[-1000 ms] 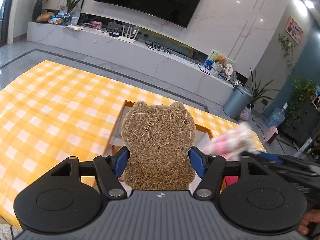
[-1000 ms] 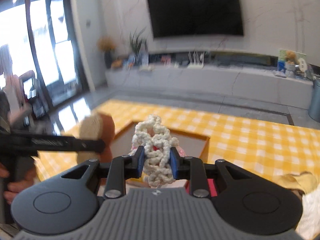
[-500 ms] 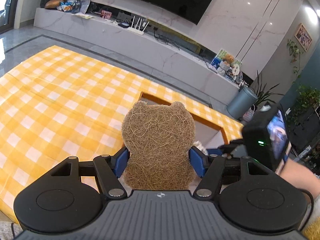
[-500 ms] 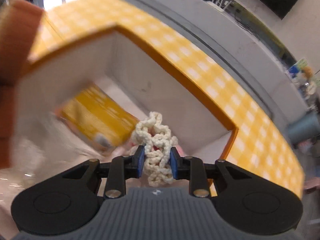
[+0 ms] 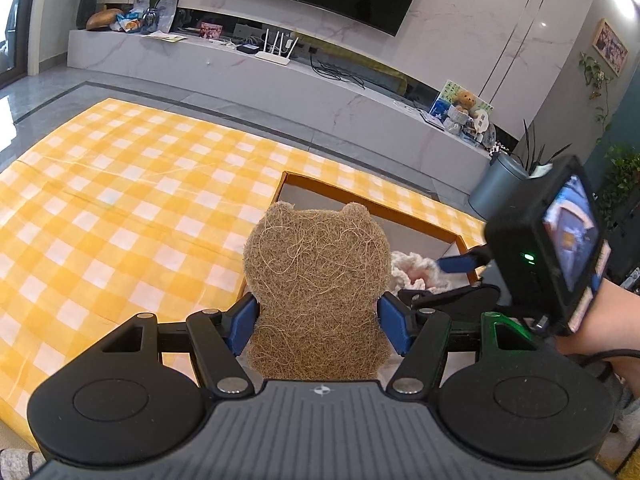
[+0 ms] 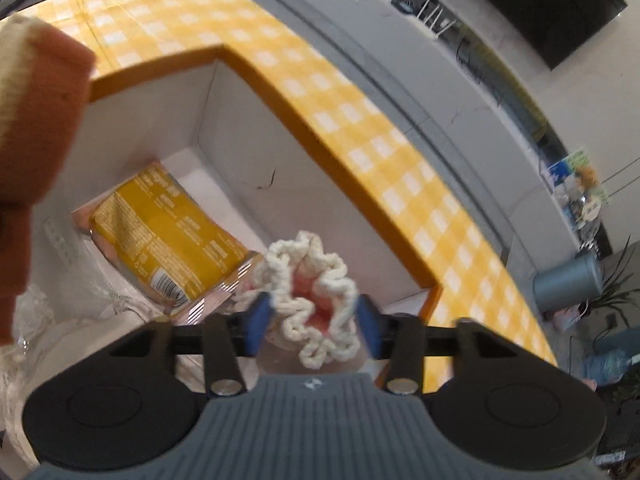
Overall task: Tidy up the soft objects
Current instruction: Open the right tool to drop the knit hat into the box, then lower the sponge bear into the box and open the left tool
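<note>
My left gripper (image 5: 318, 316) is shut on a brown bear-shaped fibre scrubber (image 5: 318, 280) and holds it upright over the near edge of an orange-rimmed box (image 5: 372, 204). My right gripper (image 6: 314, 316) is inside that box (image 6: 320, 152), its jaws spread apart. A cream crocheted scrunchie with a pink centre (image 6: 310, 296) sits between the fingers, which no longer squeeze it. In the left wrist view the scrunchie (image 5: 412, 272) shows beside the right gripper's blue fingertip (image 5: 460, 264). The scrubber's orange back (image 6: 36, 120) fills the right wrist view's left edge.
A yellow packet (image 6: 172, 236) and clear plastic wrapping (image 6: 60, 320) lie in the box. The box stands on a yellow-and-white checked tablecloth (image 5: 120, 200). A TV shelf (image 5: 280, 76) and a grey bin (image 5: 496, 192) are beyond the table.
My right gripper has dropped into the box and its jaws have opened around the scrunchie. My left gripper still holds the scrubber, nearly in the same place.
</note>
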